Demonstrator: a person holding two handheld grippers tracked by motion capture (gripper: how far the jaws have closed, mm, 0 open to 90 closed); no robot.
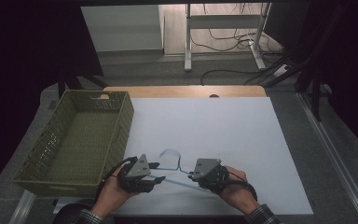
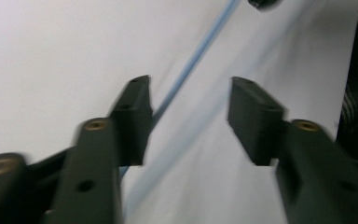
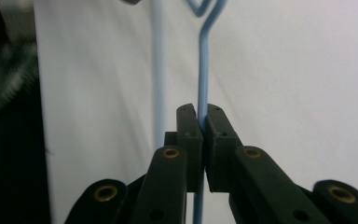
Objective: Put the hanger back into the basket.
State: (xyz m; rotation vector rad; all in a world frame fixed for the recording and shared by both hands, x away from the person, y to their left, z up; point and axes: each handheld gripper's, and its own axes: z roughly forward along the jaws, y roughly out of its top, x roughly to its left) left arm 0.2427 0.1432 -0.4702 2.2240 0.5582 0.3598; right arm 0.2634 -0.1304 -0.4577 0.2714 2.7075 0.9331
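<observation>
A thin light-blue wire hanger lies at the front middle of the white tabletop, its hook pointing away from me. My right gripper is shut on one wire of the hanger; in the right gripper view the pads pinch the wire just below the twisted neck. My left gripper is open beside it on the left. In the left gripper view a blue wire runs diagonally behind the left finger, and no pad presses on it.
A green woven basket stands at the left of the table, close to my left hand. The white tabletop stretches to the right and back. Beyond the table's far edge are desk legs and cables on the floor.
</observation>
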